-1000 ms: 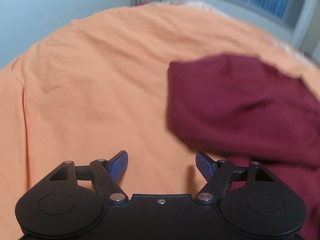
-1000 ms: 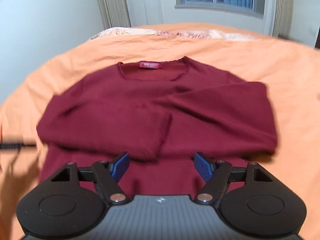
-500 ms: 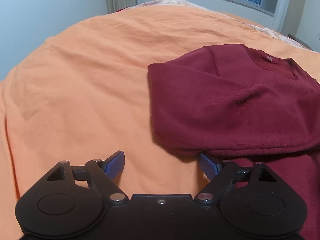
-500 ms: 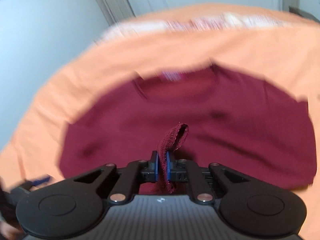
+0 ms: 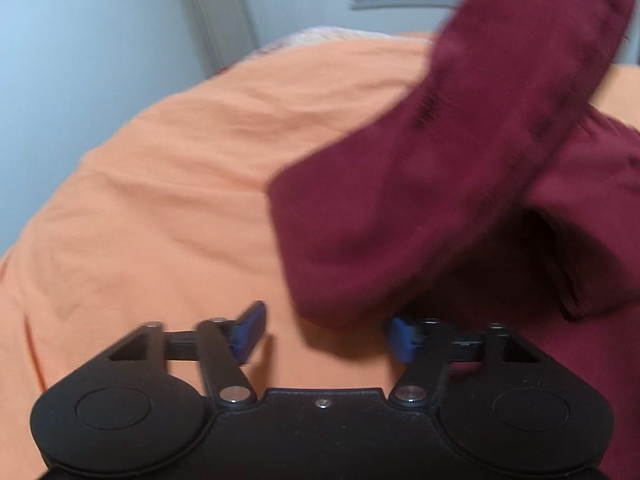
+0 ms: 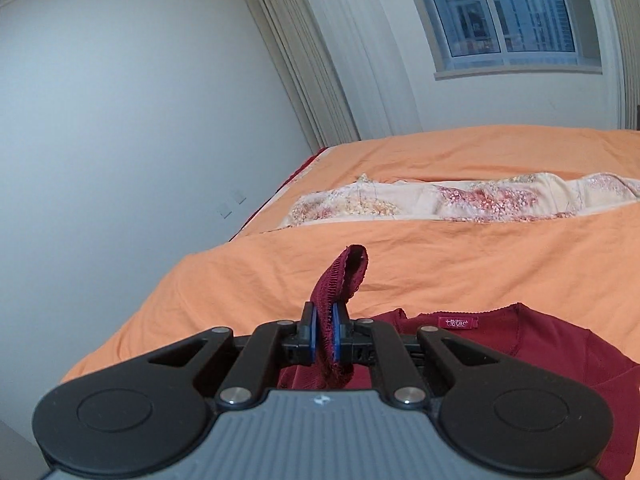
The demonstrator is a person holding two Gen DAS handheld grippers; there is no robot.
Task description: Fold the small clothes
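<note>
Over the orange bed cover (image 6: 480,264), the right gripper (image 6: 324,338) has its jaws pinching the ribbed cuff (image 6: 340,280) of the maroon sweater (image 5: 460,200), lifted off the bed, while the left gripper (image 5: 326,332) hovers with jaws spread wide beside the garment.

Soft, cool daylight came from the window (image 6: 506,16) at the far wall; the room was evenly lit, without glare. The left wrist view was smeared by motion blur, worst on the sweater (image 5: 460,184). The right wrist view was sharp. Fisheye bending curved both pictures' edges, with dark corners.
</note>
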